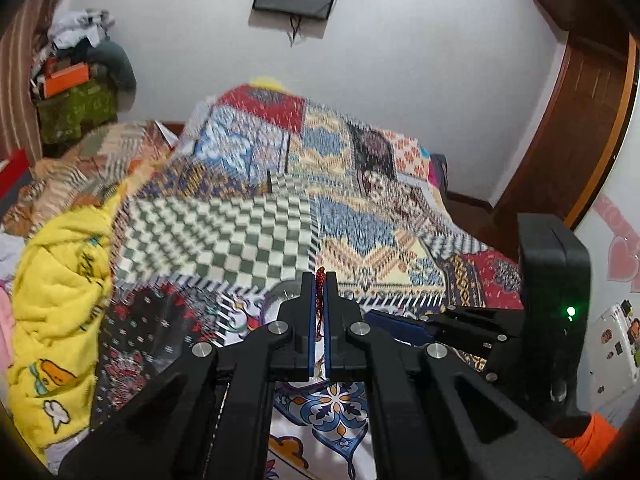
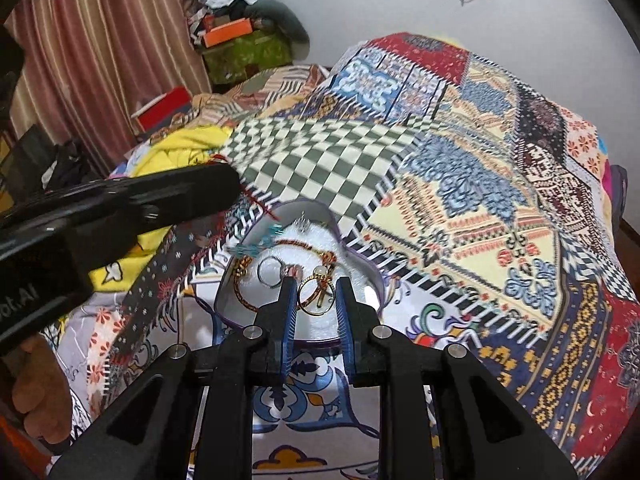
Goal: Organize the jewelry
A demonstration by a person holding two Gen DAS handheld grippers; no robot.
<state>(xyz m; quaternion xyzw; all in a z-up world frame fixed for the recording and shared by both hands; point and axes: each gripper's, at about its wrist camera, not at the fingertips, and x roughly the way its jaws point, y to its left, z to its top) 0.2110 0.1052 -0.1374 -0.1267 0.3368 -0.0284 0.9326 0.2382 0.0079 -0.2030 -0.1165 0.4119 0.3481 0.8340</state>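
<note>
On the bed, over a patchwork quilt (image 2: 460, 208), sits a heart-shaped jewelry box (image 2: 360, 256) with a white lining, open and partly filled. Inside it lie a red-and-gold chain (image 2: 304, 245), a silver ring (image 2: 269, 271), a small silver piece (image 2: 303, 222) near the far wall and something teal (image 2: 260, 240), blurred. Right gripper (image 2: 318, 292) hovers over the box, jaws nearly closed on a gold ring (image 2: 316, 294) with a pale stone; ring appears pinched between the pads, above the lining. Left gripper (image 1: 319, 292) has jaws closed on a thin red cord (image 1: 320, 280), whose end trails toward the box rim in the right wrist view. Judgement: sorting is well along, several pieces already in the box; ring and cord remain to be placed or removed. Cannot tell which.
</note>
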